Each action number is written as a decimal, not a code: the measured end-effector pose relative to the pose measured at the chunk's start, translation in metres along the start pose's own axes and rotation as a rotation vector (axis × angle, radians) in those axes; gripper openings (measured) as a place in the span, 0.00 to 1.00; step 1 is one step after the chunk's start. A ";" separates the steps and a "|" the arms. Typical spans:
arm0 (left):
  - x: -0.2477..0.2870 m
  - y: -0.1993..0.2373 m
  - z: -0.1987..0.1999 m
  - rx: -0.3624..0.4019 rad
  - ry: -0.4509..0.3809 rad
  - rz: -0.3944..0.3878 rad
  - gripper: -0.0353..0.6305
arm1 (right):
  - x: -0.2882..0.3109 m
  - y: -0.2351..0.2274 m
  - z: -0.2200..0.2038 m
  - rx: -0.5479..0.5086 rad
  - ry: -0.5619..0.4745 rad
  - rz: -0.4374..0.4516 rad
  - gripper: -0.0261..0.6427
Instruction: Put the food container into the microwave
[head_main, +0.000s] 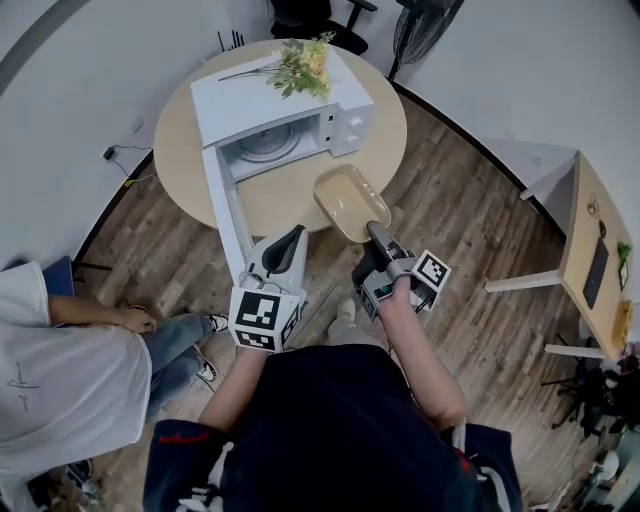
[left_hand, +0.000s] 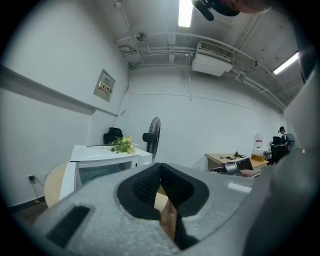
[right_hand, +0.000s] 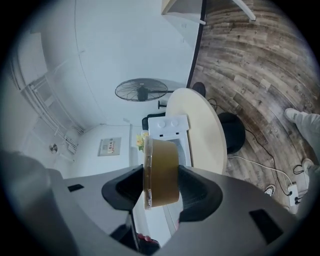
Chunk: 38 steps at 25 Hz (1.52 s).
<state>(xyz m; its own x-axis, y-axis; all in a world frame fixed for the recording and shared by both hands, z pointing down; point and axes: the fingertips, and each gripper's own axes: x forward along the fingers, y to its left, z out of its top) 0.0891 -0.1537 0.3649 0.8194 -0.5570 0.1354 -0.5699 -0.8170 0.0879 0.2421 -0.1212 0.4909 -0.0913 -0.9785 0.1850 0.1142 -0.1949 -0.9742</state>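
Observation:
The tan food container (head_main: 350, 202) hangs above the near edge of the round table (head_main: 195, 105), level, with its open side up. My right gripper (head_main: 375, 232) is shut on its near rim; in the right gripper view the container (right_hand: 162, 170) fills the gap between the pads. The white microwave (head_main: 285, 105) stands just beyond it, its door (head_main: 224, 212) swung open toward me and its glass turntable (head_main: 268, 143) showing. My left gripper (head_main: 289, 243) hovers by the door's near end, shut on nothing.
Yellow-green flowers (head_main: 303, 65) lie on the microwave's top. A seated person (head_main: 70, 365) is at the left by the wall. A wooden desk (head_main: 592, 250) stands at the right, and a floor fan (head_main: 420, 25) behind the table.

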 end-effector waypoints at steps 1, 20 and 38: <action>0.007 0.002 0.000 -0.004 0.004 0.021 0.08 | 0.008 0.001 0.005 0.000 0.020 -0.008 0.34; 0.066 0.042 -0.032 -0.054 0.106 0.365 0.08 | 0.114 -0.007 0.041 -0.064 0.336 -0.127 0.34; 0.099 0.110 -0.069 -0.154 0.165 0.317 0.08 | 0.203 -0.040 0.018 -0.108 0.330 -0.216 0.34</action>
<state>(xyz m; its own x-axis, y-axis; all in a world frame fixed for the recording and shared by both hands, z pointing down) 0.1030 -0.2889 0.4557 0.5877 -0.7362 0.3355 -0.8058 -0.5697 0.1613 0.2372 -0.3132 0.5698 -0.4166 -0.8379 0.3526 -0.0455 -0.3681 -0.9287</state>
